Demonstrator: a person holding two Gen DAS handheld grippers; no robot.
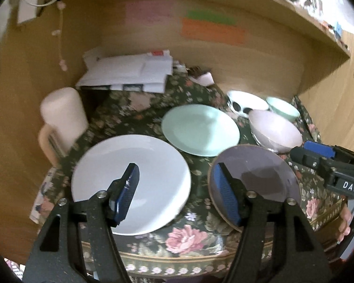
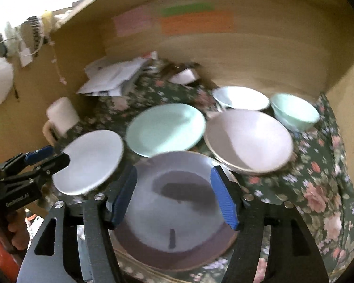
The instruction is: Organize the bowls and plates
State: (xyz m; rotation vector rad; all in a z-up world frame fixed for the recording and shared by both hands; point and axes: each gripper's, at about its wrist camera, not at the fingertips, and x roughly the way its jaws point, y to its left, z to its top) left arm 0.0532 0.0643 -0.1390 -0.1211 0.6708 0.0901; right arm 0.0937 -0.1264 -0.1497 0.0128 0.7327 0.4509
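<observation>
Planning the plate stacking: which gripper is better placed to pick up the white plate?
Left. The left gripper hangs over the white plate, jaws open; the right gripper frames the purple plate.

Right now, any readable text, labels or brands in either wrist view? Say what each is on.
"DAS": white letters on the black body of the right tongs, seen from the left wrist.
White lettering on the left tongs body, right wrist view: too blurred to read.
Coloured sticky notes on the back wall: blurred, no text legible.
White papers with a red mark: unreadable.
</observation>
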